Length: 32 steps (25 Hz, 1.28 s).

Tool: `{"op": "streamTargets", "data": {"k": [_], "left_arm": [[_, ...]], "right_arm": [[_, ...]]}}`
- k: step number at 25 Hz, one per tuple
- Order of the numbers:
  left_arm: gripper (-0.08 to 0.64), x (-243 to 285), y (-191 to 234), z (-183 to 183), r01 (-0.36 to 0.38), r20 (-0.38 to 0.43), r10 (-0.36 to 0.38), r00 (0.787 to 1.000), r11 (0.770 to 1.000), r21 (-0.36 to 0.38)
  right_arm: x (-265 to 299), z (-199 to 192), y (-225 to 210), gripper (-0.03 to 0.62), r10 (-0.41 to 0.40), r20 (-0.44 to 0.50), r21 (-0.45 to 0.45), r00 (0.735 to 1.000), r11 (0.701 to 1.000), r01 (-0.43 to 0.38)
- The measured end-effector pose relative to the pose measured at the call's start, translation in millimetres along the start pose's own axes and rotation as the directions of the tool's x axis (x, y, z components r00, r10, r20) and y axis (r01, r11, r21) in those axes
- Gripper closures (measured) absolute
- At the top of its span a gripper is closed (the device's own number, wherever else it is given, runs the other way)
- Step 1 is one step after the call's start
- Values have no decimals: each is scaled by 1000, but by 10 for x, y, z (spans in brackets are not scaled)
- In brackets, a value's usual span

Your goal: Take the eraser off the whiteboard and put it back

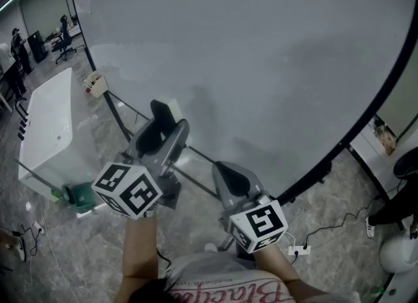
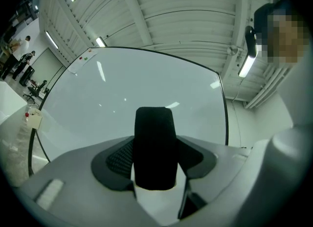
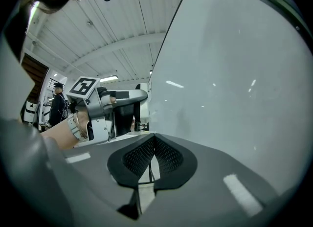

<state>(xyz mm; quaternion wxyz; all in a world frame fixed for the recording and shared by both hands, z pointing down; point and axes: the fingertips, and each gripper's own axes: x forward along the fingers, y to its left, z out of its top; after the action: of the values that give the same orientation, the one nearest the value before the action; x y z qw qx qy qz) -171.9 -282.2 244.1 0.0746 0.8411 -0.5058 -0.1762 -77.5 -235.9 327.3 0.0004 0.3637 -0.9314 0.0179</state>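
**Left gripper view: eraser clamped, right jaws shut empty**

The left gripper grips the black eraser, which stands upright between its two pads and in front of the whiteboard. In the head view the eraser sits low against the board's left part, near the frame; whether it touches the surface cannot be told. The right gripper is beside it and lower, its jaws pressed together with nothing between them, close to the board.
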Motion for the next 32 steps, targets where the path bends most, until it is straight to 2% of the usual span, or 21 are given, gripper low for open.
{"op": "streamTargets", "data": {"k": [12,16,19,32], "left_arm": [[313,-203,51,-54,-16,27,17,999,999,-37],[314,-200,83,-95,-43,15,44,999,999,-17],[313,-198,77,-72,-37,28,38,999,998,-42],[313,-142,69,-53,-17,20,18,1000,1000,-22]], "right_arm": [[17,28,34,591,23,-9,-21,1000,1000,-23],[15,30,9,591,28,-9,-24,1000,999,-28],[18,32,16,591,33,-10,-27,999,999,-34],[11,30,26,591,18,-1,-20,1000,1000,-18]]}}
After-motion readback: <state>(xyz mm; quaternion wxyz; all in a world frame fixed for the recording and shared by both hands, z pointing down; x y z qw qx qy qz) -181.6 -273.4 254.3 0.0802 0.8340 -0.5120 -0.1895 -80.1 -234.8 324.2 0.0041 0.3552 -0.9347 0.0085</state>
